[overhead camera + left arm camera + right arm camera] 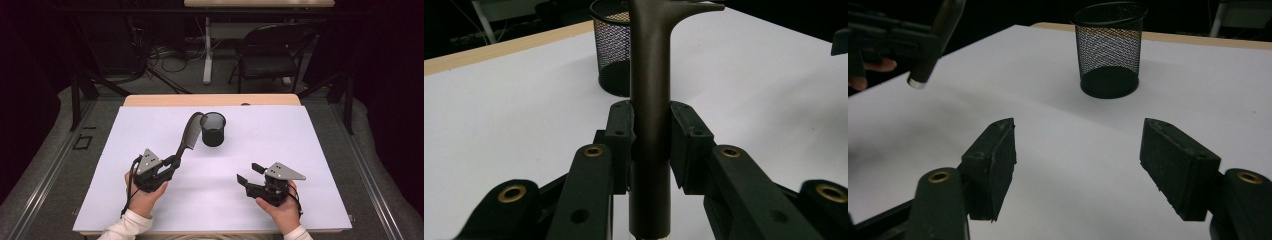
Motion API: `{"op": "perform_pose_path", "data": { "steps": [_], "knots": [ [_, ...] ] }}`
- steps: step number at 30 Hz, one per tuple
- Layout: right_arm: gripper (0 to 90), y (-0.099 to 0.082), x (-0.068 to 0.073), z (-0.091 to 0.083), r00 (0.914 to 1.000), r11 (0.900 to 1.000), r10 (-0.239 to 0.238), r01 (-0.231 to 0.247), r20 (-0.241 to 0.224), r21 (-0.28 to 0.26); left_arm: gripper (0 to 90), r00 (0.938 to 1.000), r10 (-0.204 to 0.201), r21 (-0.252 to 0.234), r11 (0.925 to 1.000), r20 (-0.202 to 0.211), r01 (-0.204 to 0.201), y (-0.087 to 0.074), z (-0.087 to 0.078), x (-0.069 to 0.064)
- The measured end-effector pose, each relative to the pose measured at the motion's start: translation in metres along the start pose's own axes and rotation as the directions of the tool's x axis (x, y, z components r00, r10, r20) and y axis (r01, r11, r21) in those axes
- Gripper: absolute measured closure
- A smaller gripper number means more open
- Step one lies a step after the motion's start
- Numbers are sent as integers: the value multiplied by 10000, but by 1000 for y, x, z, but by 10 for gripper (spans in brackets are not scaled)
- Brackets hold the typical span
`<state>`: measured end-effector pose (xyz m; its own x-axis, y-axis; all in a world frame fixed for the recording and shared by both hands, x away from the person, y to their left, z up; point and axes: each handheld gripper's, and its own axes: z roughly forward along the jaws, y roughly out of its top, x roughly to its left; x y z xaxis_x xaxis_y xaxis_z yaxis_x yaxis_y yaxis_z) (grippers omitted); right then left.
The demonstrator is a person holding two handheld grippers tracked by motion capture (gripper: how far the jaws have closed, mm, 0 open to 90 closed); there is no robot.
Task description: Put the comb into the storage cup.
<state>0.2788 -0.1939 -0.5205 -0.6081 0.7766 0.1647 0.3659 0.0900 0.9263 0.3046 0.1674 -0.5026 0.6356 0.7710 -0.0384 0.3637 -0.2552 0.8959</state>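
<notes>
Comb (186, 136) first: we've got its handle pinched in our left gripper (172, 161), pads squeezing it from both sides partway up, so the butt end sticks out behind the jaws and the toothed part reaches away from us. In the left gripper view the handle (650, 100) runs straight up between the pads (620, 131), nice and centred, which we'd guess is why it doesn't droop.

From above, the comb slants up and forward with its far end right at the rim of the black mesh pen cup (213, 128). Whether it's touching the rim we can't tell. Holding it low on the handle looks deliberate: it leaves the whole toothed end free to drop into the cup.

Our right gripper (248, 174) hangs back with jaws spread and nothing between them, well apart from the cup (1109, 49). It's parked over the white mat (300, 150), probably just out of the way.
</notes>
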Motion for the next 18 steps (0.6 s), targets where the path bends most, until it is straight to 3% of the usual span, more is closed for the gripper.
{"op": "perform_pose_path", "data": {
  "steps": [5, 15, 18],
  "knots": [
    [310, 9, -2, 7, 9971, 9970, 642, -622, -419, 463, 723, 10000, 13, 44, 10000, -8, -13, -1, 1, 0],
    [311, 39, 5, 28, 9975, 9948, 562, -523, -431, 870, 723, 10000, 60, -24, 10000, -32, -60, -2, 2, -1],
    [331, 47, 9, 35, 9967, 9948, 507, -448, -628, 918, 723, 10000, 27, -31, 10000, -63, -27, -3, 2, -1]
  ]
}}
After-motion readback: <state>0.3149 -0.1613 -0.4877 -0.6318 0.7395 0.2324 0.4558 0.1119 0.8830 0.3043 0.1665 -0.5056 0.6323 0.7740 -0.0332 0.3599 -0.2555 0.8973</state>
